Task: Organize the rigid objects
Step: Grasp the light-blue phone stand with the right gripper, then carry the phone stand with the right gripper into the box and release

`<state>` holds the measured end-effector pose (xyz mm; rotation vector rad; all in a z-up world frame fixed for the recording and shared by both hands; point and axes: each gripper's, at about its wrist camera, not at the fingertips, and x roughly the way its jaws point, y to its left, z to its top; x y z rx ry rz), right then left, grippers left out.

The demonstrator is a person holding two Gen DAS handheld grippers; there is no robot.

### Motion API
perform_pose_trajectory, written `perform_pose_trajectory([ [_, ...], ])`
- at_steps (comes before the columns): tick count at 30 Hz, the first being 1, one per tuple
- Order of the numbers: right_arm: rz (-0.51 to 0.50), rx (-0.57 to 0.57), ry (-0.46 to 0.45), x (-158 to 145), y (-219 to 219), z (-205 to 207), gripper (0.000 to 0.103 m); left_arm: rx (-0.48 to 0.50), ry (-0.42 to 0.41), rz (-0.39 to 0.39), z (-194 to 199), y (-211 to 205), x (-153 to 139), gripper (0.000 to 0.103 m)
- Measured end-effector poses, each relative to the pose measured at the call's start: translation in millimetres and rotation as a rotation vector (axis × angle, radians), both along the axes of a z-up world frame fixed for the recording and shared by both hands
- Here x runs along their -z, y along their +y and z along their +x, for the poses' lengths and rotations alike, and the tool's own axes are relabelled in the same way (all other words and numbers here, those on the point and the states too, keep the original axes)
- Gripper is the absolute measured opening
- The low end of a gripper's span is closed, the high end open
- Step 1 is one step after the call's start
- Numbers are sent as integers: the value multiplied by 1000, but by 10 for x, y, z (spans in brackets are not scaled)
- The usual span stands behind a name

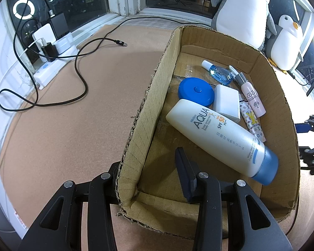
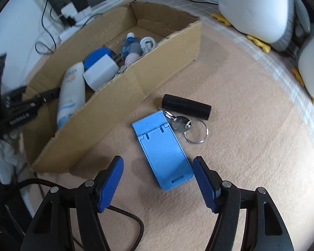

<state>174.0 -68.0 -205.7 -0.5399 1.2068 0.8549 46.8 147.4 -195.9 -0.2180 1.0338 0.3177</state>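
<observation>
A cardboard box [image 1: 148,108] holds a white AQUA sunscreen bottle [image 1: 219,140], a blue round lid [image 1: 195,92], a white charger [image 1: 227,102] and small bottles. My left gripper [image 1: 147,159] straddles the box's near left corner, one finger outside the wall and one inside, shut on it. Right of the box [image 2: 136,79], a light blue folding phone stand [image 2: 163,146] lies flat on the mat. A black cylinder [image 2: 186,105] and a key on a ring [image 2: 180,123] lie just beyond it. My right gripper [image 2: 157,160] hangs open over the stand's near end, and neither pad touches it.
Two plush penguins [image 1: 242,8] sit at the back right by the window. A power strip with chargers [image 1: 52,48] lies at the left, and a black cable [image 1: 81,62] loops from it over the mat. Another dark cable [image 2: 123,213] runs under my right gripper.
</observation>
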Motion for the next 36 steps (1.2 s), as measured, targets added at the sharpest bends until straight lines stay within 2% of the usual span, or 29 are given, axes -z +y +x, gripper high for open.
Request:
perform_pose_trajectory([
  [1,-21,-11,-18,23,33,-19,60,0,0,0,0,0,0,40],
  [5,-63,-20,-76,17,99,-27,40,0,0,0,0,0,0,40],
  [8,-59,-10,-63,12,48,-3,36,0,0,0,0,-1,0,40],
  [14,-58,20,-79,-13,-83,-66,34,0,0,0,0,-1,1,40],
  [26,66,183,-31,-132,-477,-84,33,0,0,0,-1,-2,1,40],
  [36,173,244,-74,-493,-417,-55,33,-1,-1,0,-1,-4,2,40],
])
